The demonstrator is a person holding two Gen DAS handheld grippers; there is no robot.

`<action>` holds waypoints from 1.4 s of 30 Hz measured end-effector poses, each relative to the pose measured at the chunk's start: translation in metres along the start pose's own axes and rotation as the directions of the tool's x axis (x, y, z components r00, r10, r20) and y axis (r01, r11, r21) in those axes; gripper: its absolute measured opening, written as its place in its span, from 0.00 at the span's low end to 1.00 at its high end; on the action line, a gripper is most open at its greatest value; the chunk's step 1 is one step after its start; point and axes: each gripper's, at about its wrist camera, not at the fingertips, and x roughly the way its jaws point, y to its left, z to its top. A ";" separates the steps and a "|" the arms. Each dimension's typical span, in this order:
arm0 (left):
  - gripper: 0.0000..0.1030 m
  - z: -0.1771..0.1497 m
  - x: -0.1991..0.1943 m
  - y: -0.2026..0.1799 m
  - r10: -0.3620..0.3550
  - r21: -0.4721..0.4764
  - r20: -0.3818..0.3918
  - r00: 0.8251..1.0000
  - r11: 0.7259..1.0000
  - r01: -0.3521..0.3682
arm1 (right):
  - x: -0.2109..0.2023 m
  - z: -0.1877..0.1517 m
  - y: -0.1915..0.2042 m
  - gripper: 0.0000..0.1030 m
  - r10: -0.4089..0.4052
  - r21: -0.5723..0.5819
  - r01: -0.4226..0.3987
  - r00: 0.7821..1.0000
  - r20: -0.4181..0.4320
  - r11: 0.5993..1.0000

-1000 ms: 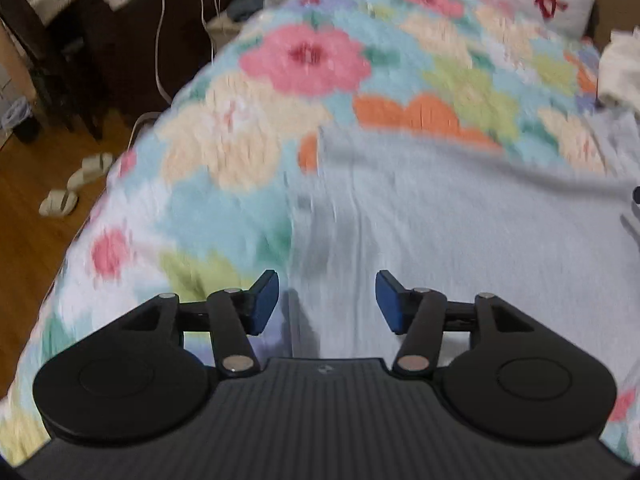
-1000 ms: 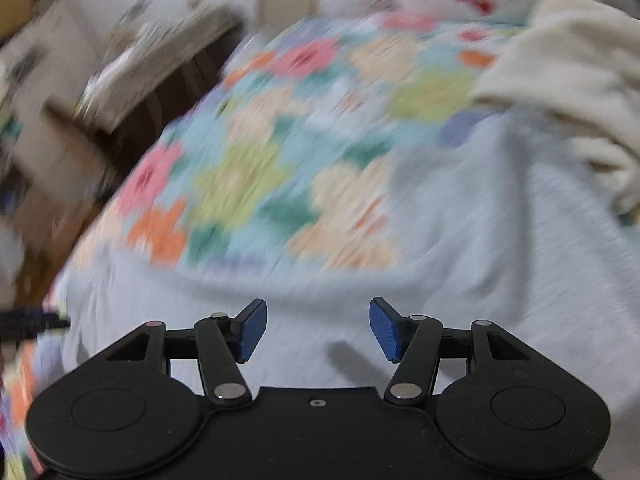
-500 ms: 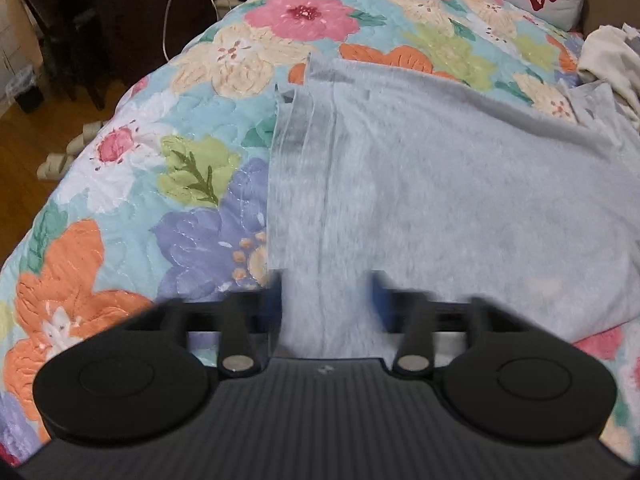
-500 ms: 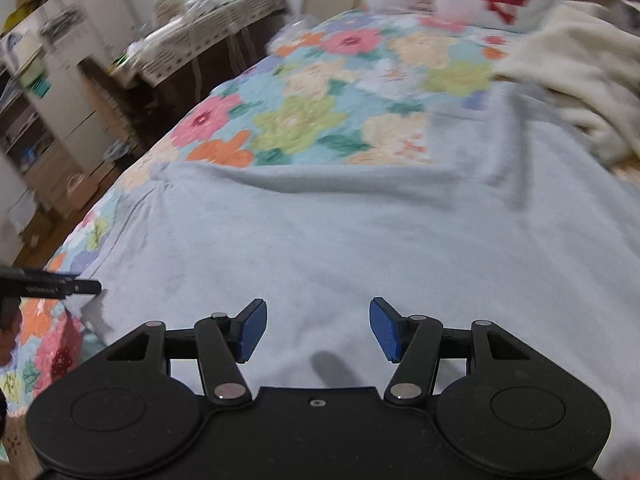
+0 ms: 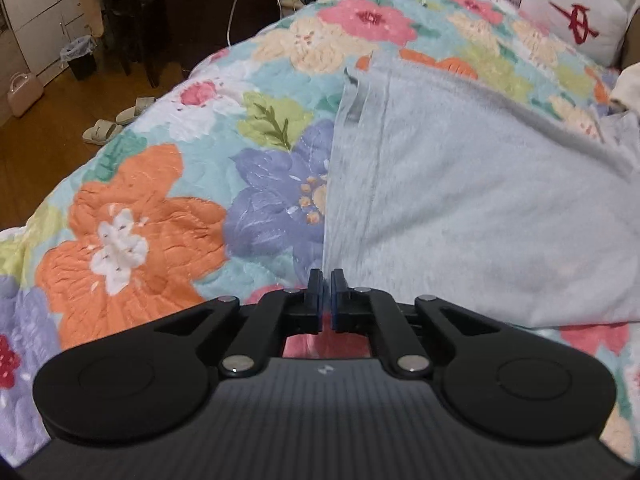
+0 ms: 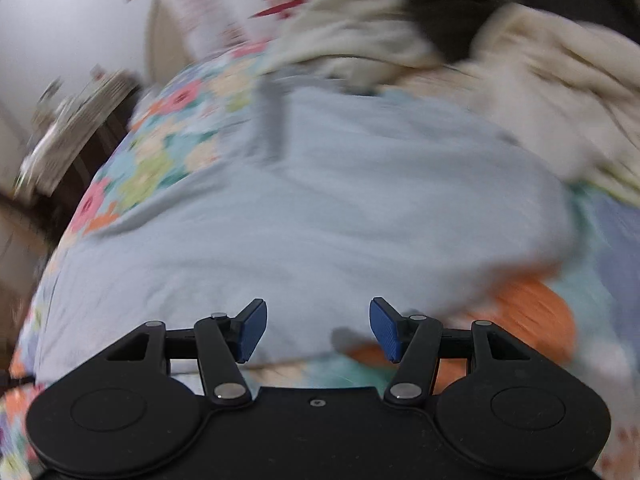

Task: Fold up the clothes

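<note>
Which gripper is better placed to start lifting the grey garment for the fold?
Left. The left gripper is shut on the near corner of the grey garment. The right gripper is open above the garment's near edge, gripping nothing.

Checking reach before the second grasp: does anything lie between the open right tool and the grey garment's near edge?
Nothing visible does. The right tool hangs open right above the grey garment hem; the cream clothes pile sits farther back. The view is blurred.

garment (image 5: pixel 472 200) on quilt (image 5: pixel 160 200) | pillow (image 5: pixel 576 28) behind | slippers (image 5: pixel 116 120) left
</note>
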 end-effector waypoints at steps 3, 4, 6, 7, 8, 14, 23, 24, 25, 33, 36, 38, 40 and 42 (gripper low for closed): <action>0.13 -0.002 -0.015 0.001 -0.119 -0.072 -0.016 0.993 0.991 0.117 | -0.015 -0.008 -0.033 0.60 -0.019 0.105 0.018 1.000 0.014 0.994; 0.19 -0.005 -0.017 0.000 -0.168 -0.092 -0.022 0.985 0.982 0.166 | -0.018 -0.010 -0.041 0.60 -0.023 0.136 0.020 1.000 0.019 0.991; 0.46 -0.010 -0.014 -0.004 -0.258 -0.133 -0.037 0.965 0.959 0.252 | -0.020 -0.015 -0.058 0.61 -0.028 0.193 0.021 0.999 0.033 0.981; 0.46 -0.012 -0.008 -0.007 -0.294 -0.158 -0.043 0.955 0.946 0.284 | -0.020 -0.016 -0.065 0.61 -0.025 0.223 0.015 0.999 0.041 0.975; 0.46 -0.014 -0.001 -0.009 -0.314 -0.186 -0.046 0.948 0.935 0.301 | -0.019 -0.017 -0.073 0.61 -0.014 0.255 0.001 0.999 0.050 0.967; 0.44 -0.018 0.017 -0.018 -0.208 -0.235 0.034 0.978 0.949 0.210 | -0.012 -0.017 -0.106 0.62 0.061 0.430 -0.125 0.985 0.159 0.894; 0.03 -0.006 0.038 -0.041 -0.106 -0.150 0.098 0.990 0.981 0.120 | 0.023 0.010 -0.130 0.44 0.036 0.487 -0.141 0.975 0.220 0.862; 0.03 -0.006 0.037 -0.044 -0.090 -0.133 0.111 0.990 0.986 0.105 | 0.022 0.014 -0.129 0.22 0.027 0.468 -0.136 0.973 0.231 0.873; 0.03 -0.006 0.035 -0.046 -0.075 -0.115 0.125 0.989 0.989 0.089 | 0.022 0.018 -0.127 0.09 0.018 0.450 -0.129 0.970 0.243 0.884; 0.03 -0.001 0.003 -0.044 -0.015 -0.073 0.211 0.977 0.997 0.031 | -0.048 0.028 -0.076 0.07 -0.014 0.183 -0.064 0.918 0.395 0.981; 0.02 0.001 -0.008 -0.036 -0.020 -0.086 0.234 0.972 0.995 0.042 | -0.075 0.021 -0.063 0.07 -0.017 0.132 -0.041 0.912 0.411 0.990; 0.02 0.002 -0.016 -0.030 -0.024 -0.095 0.250 0.968 0.994 0.049 | -0.092 0.009 -0.059 0.07 -0.024 0.121 -0.028 0.913 0.407 0.992; 0.02 0.002 -0.024 -0.021 -0.028 -0.104 0.258 0.966 0.993 0.056 | -0.110 -0.005 -0.055 0.07 -0.027 0.124 -0.024 0.918 0.396 0.992; 0.03 -0.002 -0.032 -0.009 -0.040 -0.114 0.255 0.966 0.991 0.071 | -0.127 -0.024 -0.054 0.07 -0.027 0.154 -0.032 0.928 0.370 0.987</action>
